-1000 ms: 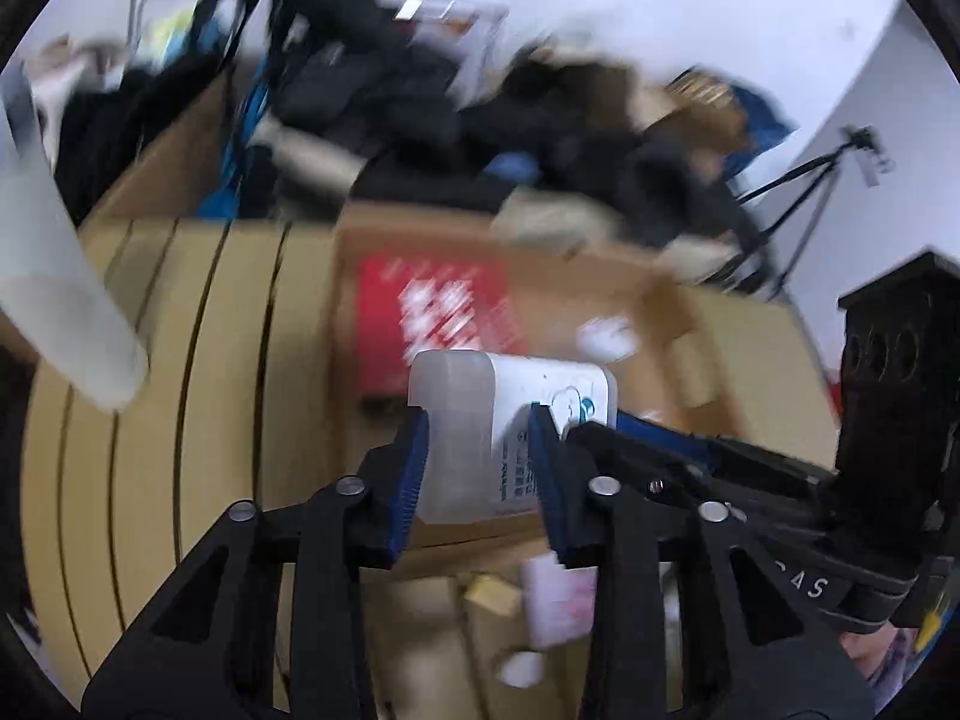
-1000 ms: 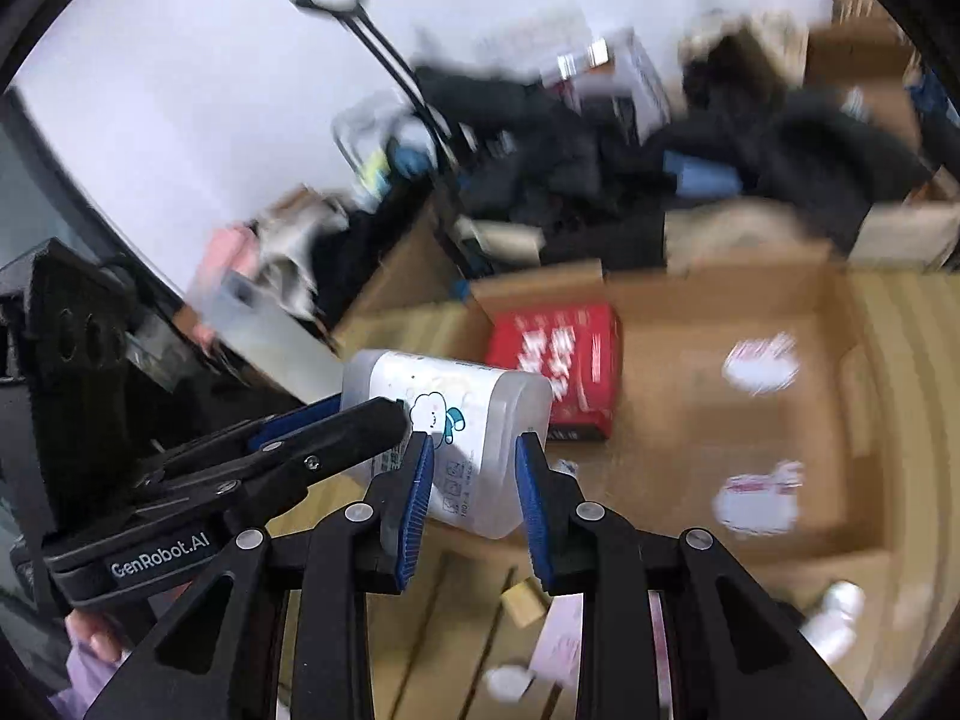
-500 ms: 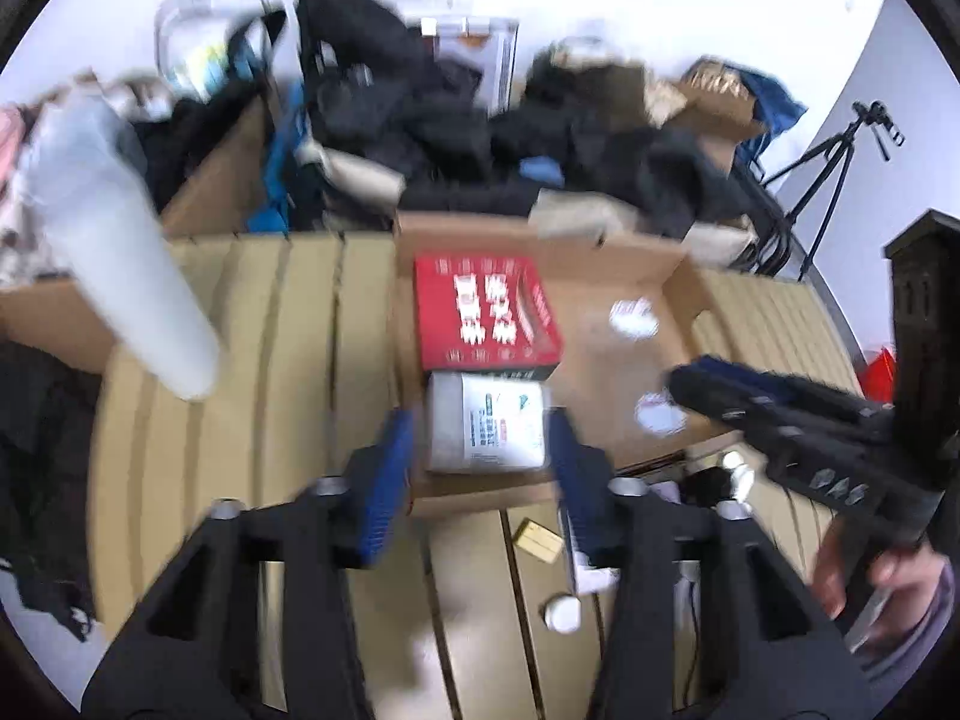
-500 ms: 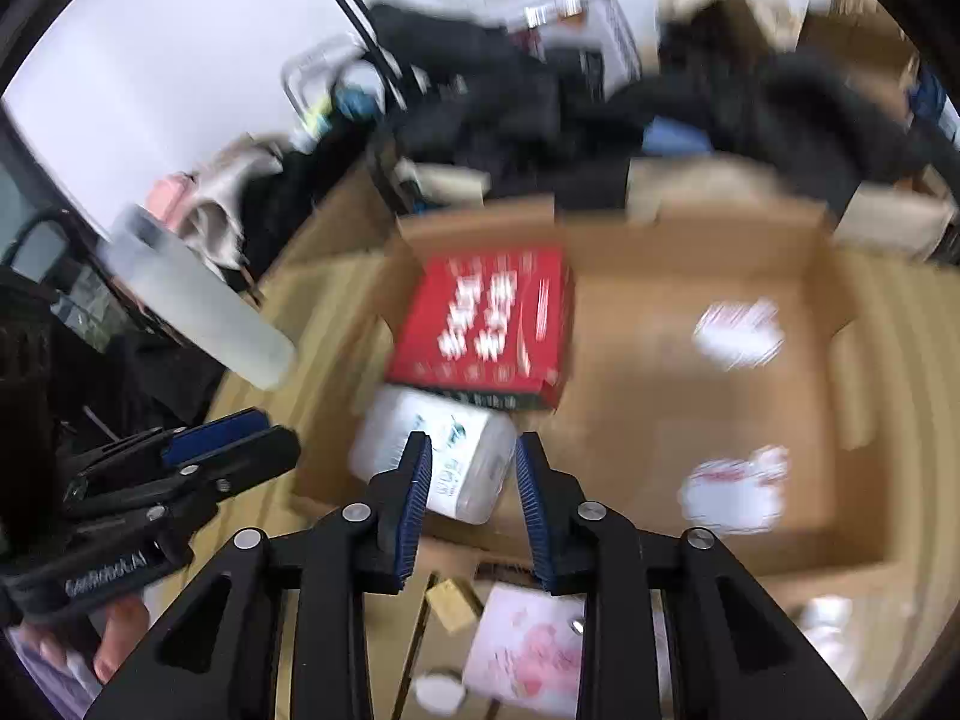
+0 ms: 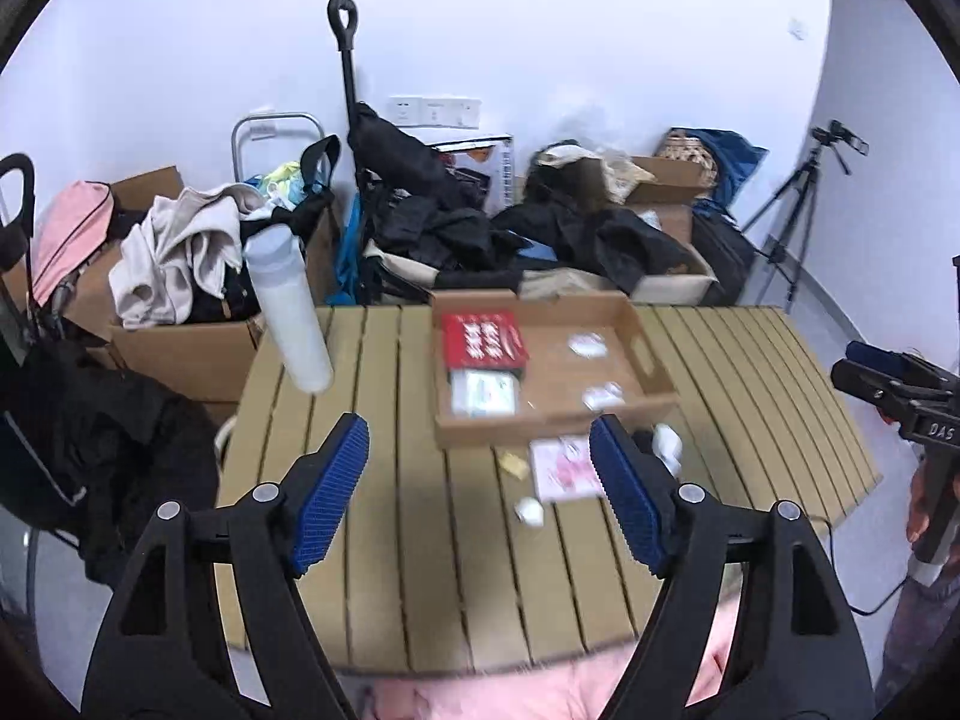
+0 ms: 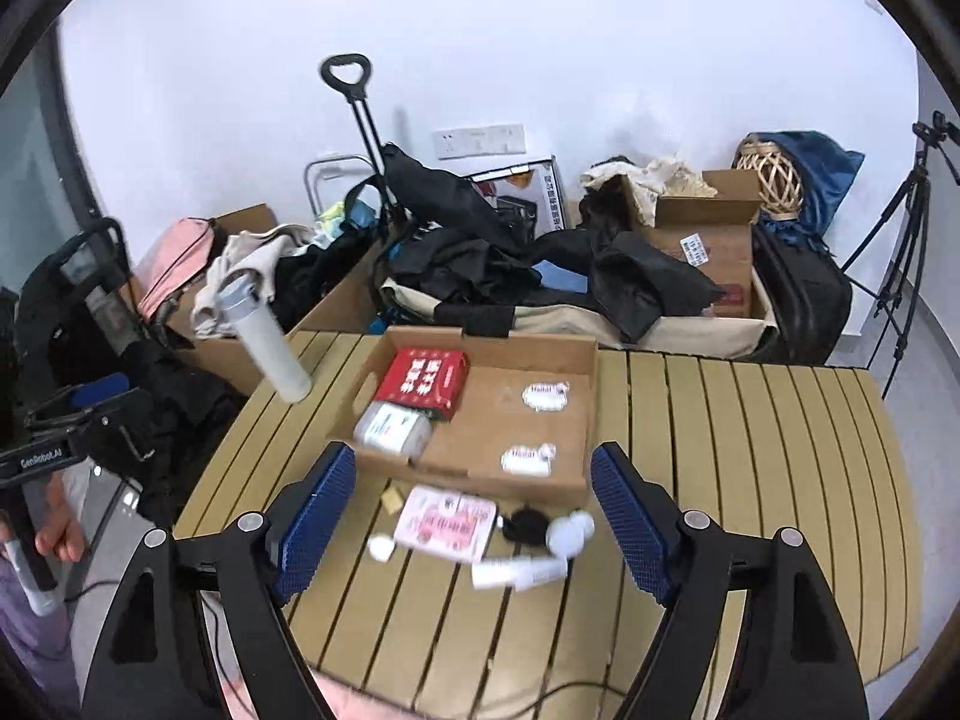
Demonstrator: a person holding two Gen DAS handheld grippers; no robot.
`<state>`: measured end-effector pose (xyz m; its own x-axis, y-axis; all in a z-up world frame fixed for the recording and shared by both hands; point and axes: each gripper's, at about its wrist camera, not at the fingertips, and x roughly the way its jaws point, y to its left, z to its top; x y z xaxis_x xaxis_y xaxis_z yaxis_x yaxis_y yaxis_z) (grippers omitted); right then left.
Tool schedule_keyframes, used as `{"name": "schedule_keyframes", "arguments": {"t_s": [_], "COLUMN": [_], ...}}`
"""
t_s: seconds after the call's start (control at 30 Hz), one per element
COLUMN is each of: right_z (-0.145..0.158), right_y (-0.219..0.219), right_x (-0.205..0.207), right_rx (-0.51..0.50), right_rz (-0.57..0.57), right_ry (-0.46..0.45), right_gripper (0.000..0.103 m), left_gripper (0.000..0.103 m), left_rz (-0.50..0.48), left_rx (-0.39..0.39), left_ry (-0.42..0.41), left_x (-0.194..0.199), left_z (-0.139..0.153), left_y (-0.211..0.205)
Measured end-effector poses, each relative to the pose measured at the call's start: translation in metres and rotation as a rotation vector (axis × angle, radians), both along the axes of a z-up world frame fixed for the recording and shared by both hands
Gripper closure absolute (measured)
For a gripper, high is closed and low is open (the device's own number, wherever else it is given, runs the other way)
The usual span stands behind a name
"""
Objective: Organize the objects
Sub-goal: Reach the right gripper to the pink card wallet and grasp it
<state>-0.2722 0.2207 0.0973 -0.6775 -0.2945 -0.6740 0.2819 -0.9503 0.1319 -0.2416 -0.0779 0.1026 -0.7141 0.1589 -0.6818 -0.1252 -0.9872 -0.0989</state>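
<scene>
Cardboard tray (image 6: 591, 360) – matt; table (image 6: 750, 420) wood slats.

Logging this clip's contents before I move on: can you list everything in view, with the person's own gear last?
cardboard tray: one, brown, on the slatted table
red box: one, in the tray's far left corner
white pack: one, in the tray, just in front of the red box
pink packet: one, on the table before the tray
white bottle: one, table's far left corner
tripod: one, black, far right
left gripper: open, empty
right gripper: open, empty
</scene>
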Motion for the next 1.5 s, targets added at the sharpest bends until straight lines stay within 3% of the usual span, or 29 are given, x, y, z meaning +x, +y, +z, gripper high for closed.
{"name": "schedule_keyframes", "arguments": {"t_s": [0.1, 0.23, 0.4, 0.47, 0.57, 0.67, 0.9, 1.1, 1.3, 1.4, 1.5], "right_z": [-0.008, -0.033, -0.087, -0.105, -0.118, -0.127, -0.17, -0.193, -0.215, -0.242, -0.263], "right_y": [0.002, -0.008, -0.017, -0.019, -0.023, -0.022, -0.027, -0.033, -0.038, -0.043, -0.045], "right_x": [0.059, 0.13, 0.193, 0.201, 0.2, 0.19, 0.158, 0.103, -0.025, -0.079, -0.1], "right_rx": [-0.01, -0.037, -0.119, -0.151, -0.077, -0.113, -0.067, -0.107, -0.18, -0.16, -0.148], "right_rz": [0.024, 0.081, 0.101, 0.129, 0.076, 0.068, 0.047, 0.056, 0.006, -0.05, -0.064], "right_ry": [0.023, 0.035, 0.007, -0.029, -0.023, -0.047, -0.15, -0.199, -0.268, -0.339, -0.377], "right_gripper": [0.019, 0.019, 0.019, 0.019, 0.019, 0.019, 0.019, 0.02, 0.046, 0.054, 0.059], "left_gripper": [0.029, 0.025, 0.024, 0.024, 0.024, 0.024, 0.024, 0.024, 0.023, 0.024, 0.026], "left_rz": [-0.009, -0.007, 0.051, 0.012, 0.019, 0.051, 0.063, 0.038, -0.088, -0.148, -0.185], "left_rx": [0.022, 0.069, 0.196, 0.177, 0.092, 0.054, -0.005, -0.038, -0.011, -0.016, 0.027], "left_ry": [0.029, 0.049, -0.072, -0.148, -0.132, -0.108, -0.1, -0.082, -0.138, -0.224, -0.279], "left_x": [0.05, 0.118, 0.159, 0.158, 0.156, 0.149, 0.116, 0.052, -0.054, -0.096, -0.119], "left_z": [-0.009, -0.043, -0.101, -0.119, -0.127, -0.134, -0.163, -0.184, -0.216, -0.242, -0.258], "left_y": [0.003, 0.009, 0.014, 0.027, 0.039, 0.042, 0.048, 0.057, 0.085, 0.095, 0.097]}}
